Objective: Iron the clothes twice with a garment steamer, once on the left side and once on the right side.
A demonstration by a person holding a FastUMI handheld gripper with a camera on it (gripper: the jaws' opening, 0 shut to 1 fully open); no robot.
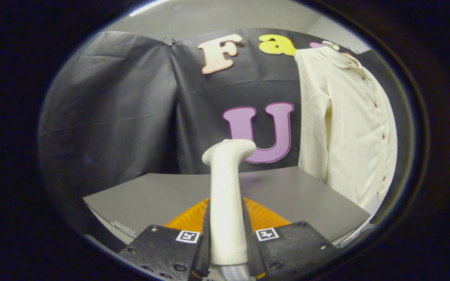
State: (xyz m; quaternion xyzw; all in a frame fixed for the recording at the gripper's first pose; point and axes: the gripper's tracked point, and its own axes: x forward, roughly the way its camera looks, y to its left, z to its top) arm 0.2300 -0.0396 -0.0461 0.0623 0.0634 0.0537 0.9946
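A flat grey surface point(295, 195) stretches ahead, reaching back to the black cloth wall. Sitting on it, just beyond the fingers, is an orange ribbed mat point(262, 216), partly hidden. The cream shirt's point(346, 128) lower edge hangs by the surface's far right edge.

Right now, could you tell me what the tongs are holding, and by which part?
The tongs are shut on the steamer, gripping the lower part of its handle; its head points up, beyond them.
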